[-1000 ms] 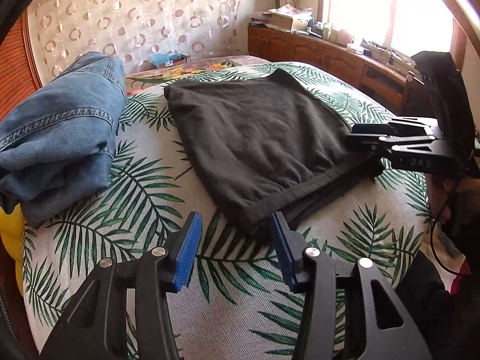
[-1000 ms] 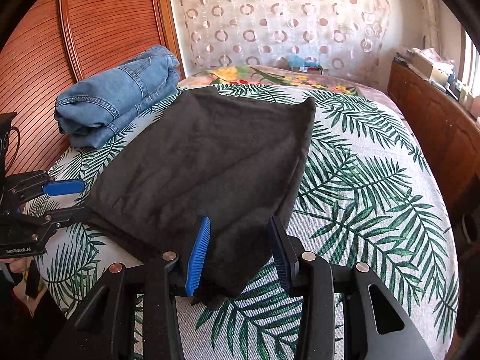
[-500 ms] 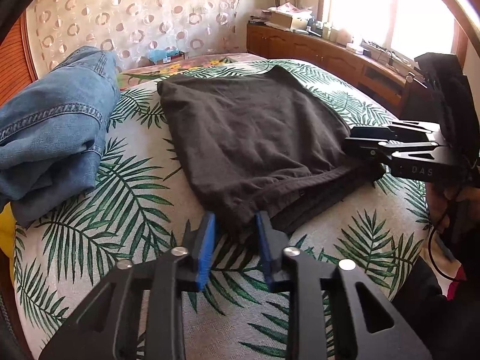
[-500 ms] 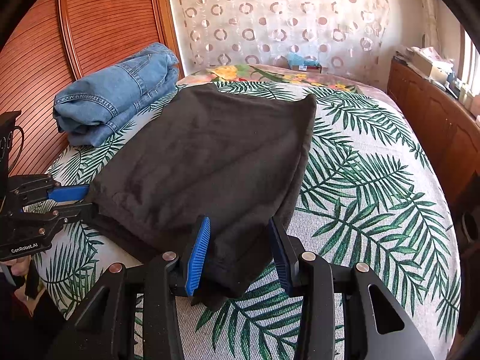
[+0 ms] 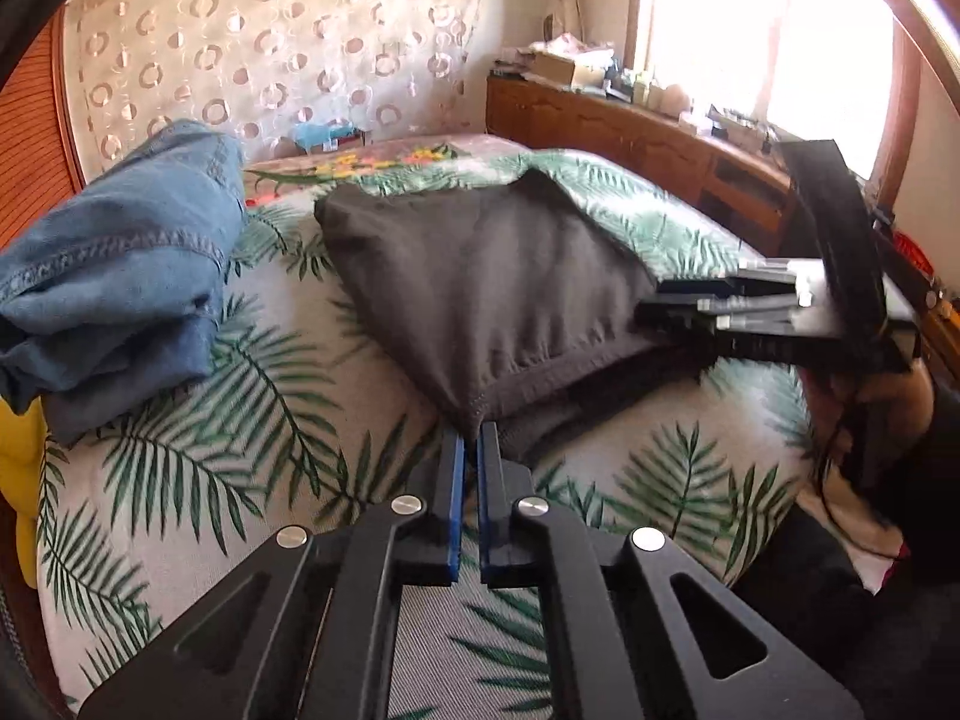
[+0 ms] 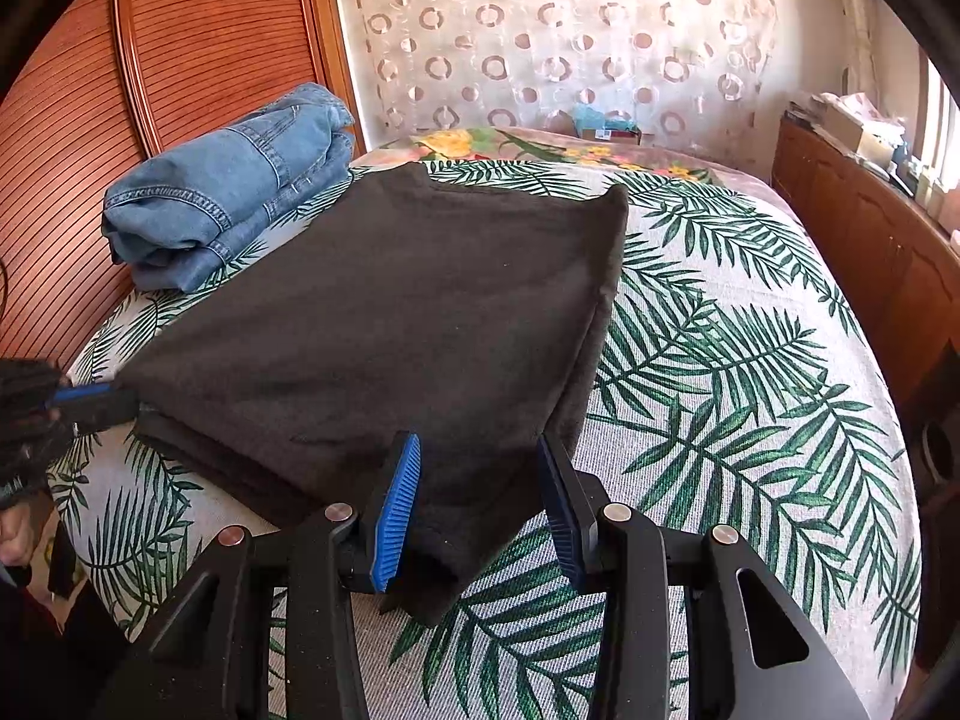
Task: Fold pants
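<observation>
Dark grey pants (image 6: pixel 390 312) lie folded flat on the palm-leaf bedspread (image 6: pixel 750 360). My left gripper (image 5: pixel 471 450) is shut on the near left corner of the pants (image 5: pixel 480 276), and the cloth rises in a pulled peak to the blue pads. The right wrist view shows that gripper (image 6: pixel 102 399) at the left edge, on that corner. My right gripper (image 6: pixel 477 480) stands open, its blue pads apart on either side of the near right corner, which lies loose between them. Seen from the left wrist, it (image 5: pixel 654 300) reaches in over the pants' right edge.
Folded blue jeans (image 6: pixel 228 186) sit on the bed's far left, beside a ribbed wooden headboard (image 6: pixel 120 60). A wooden cabinet (image 5: pixel 630 138) with clutter runs along the right wall under a bright window. Something yellow (image 5: pixel 18 480) shows at the bed's left edge.
My left gripper's jaws went from wide apart to shut on the pants corner, and the cloth there now lifts into a peak. The right gripper has not moved.
</observation>
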